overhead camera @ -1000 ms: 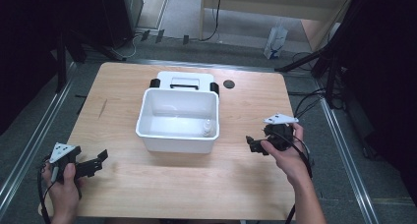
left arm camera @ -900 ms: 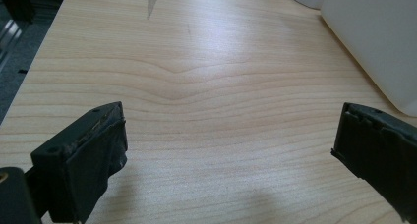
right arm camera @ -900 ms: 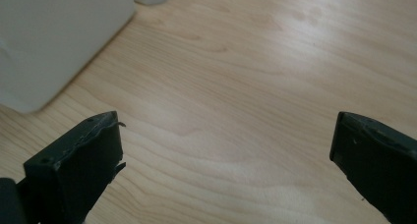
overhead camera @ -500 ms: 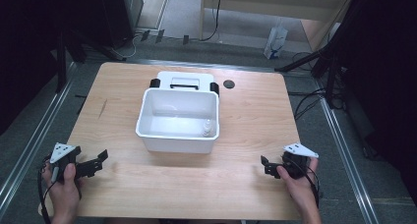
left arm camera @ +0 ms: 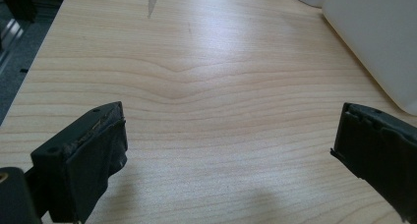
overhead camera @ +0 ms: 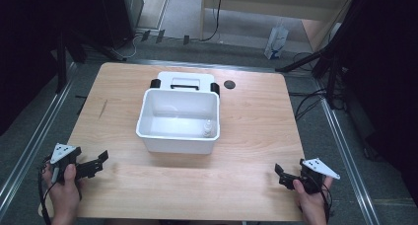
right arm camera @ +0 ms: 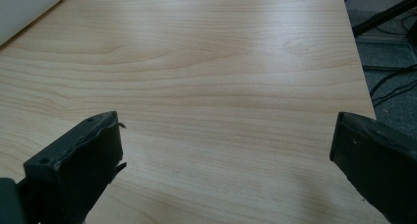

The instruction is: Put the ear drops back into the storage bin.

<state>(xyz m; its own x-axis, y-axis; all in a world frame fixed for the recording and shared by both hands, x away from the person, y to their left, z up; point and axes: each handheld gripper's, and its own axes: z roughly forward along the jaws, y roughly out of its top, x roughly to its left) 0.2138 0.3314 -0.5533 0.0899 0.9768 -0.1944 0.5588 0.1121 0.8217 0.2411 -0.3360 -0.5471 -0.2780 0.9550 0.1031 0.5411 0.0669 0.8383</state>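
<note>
A white plastic bin (overhead camera: 178,136) stands mid-table, and a small clear bottle (overhead camera: 209,128) with a white cap is upright in its near right corner. Behind the bin lies its white lid (overhead camera: 185,80) with black clips. My left gripper (overhead camera: 101,160) rests open near the table's front left corner, held by a hand. In the left gripper view its jaws stand wide apart over bare wood, with the bin's wall (left arm camera: 378,42) at the upper right. My right gripper (overhead camera: 281,174) is open near the front right corner, nothing between its jaws.
A small dark round disc (overhead camera: 228,84) lies on the wooden table (overhead camera: 256,121) behind the bin, to the right. A thin dark mark (overhead camera: 102,109) streaks the wood at the left. Cables and stand legs (overhead camera: 315,62) lie on the floor beyond the right edge.
My right gripper has drawn back from beside the bin toward the table's front right corner. The left gripper has stayed in place.
</note>
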